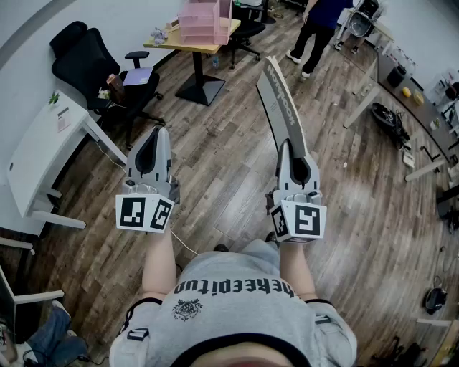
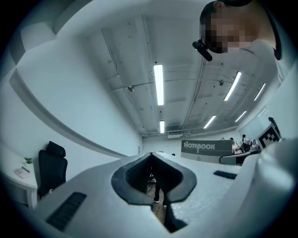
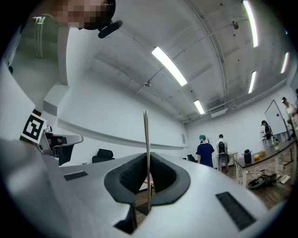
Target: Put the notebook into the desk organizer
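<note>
Right gripper (image 1: 292, 147) is clamping the notebook (image 1: 278, 100) edge-on. Left gripper (image 1: 158, 135) is riding closed, empty. Risk: the long overhang levering it loose before the far organizer (image 1: 204, 21).

The desk organizer (image 1: 203, 25) is cropped at top.

Head view steeply downward; both gripper views upward.

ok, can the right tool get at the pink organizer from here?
Probably not yet. The right tool, shut on the notebook, is far short of the pink organizer on the table. Only floor seems to lie between, so walking closer should do.
</note>
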The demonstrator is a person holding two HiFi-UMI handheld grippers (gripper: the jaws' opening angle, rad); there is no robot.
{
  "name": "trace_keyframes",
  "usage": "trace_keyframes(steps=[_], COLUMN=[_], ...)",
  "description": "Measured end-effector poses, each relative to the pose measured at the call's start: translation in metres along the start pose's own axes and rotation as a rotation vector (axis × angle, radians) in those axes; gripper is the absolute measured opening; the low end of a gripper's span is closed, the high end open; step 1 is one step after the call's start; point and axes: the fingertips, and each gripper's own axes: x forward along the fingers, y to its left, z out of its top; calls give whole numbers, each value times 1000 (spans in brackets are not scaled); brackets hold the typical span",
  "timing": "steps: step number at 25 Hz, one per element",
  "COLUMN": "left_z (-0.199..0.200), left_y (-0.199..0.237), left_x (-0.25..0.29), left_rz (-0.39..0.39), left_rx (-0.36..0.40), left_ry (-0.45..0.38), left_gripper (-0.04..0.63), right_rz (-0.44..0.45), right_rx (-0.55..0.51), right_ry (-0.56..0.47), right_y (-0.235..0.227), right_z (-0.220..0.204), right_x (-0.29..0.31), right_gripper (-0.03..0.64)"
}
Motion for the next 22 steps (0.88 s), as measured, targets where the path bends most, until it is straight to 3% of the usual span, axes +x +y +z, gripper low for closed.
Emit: trace_keyframes(steps=[22], left_z=[-9], left_y=[18], left_x=[-2], left_rz=[-3], left_rx=[-20], left_ry=[10], left_gripper=[3], right_rz=[38], right_rx=[-7], right_ry=[12], right_y=[18], right_z=[-11], right_x=[10], right_gripper=[9])
